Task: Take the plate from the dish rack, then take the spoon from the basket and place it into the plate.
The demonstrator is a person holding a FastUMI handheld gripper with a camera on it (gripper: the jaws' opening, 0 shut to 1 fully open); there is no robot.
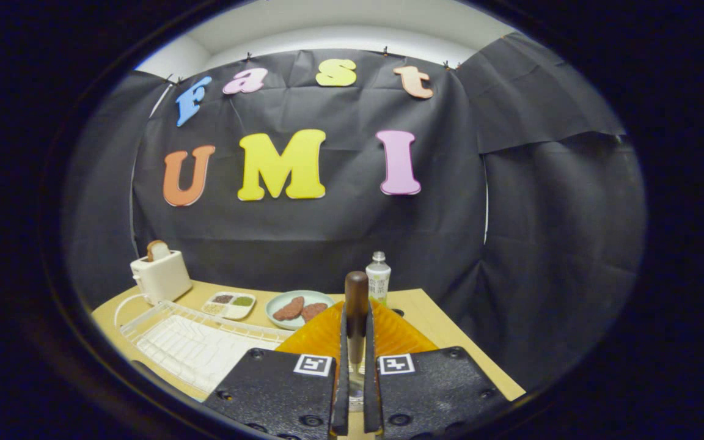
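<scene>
The gripper [355, 360] is closed on the spoon [356, 305], both fingers pressing its dark wooden handle, which stands upright between them with its rounded end pointing up. The bowl end of the spoon is hidden low between the fingers. Directly under and behind the fingers lies something amber and ribbed [388, 333], near the front edge of the desk [443, 324]; whether that is the plate for the spoon or the basket cannot be settled from here.

The white dish rack [193, 342] lies flat toward the left front corner of the desk, and no plate stands in it. Toward the back edge sit a pale green plate with two brown patties [298, 307], a small divided tray of seasonings [230, 304], a toaster with a slice of bread [160, 276] at the back left corner, and a small bottle [378, 276] just beyond the spoon.

What could go wrong: the hold is on a smooth round handle, so the spoon may swivel or slide down if the grip loosens too early. Released from this height, it may bounce off the ribbed amber surface and roll to the desk or over the front edge. A forward swing could knock the bottle over.

The bottle's label is too small to read. The fingers carry square black-and-white marker tags, not words.
</scene>
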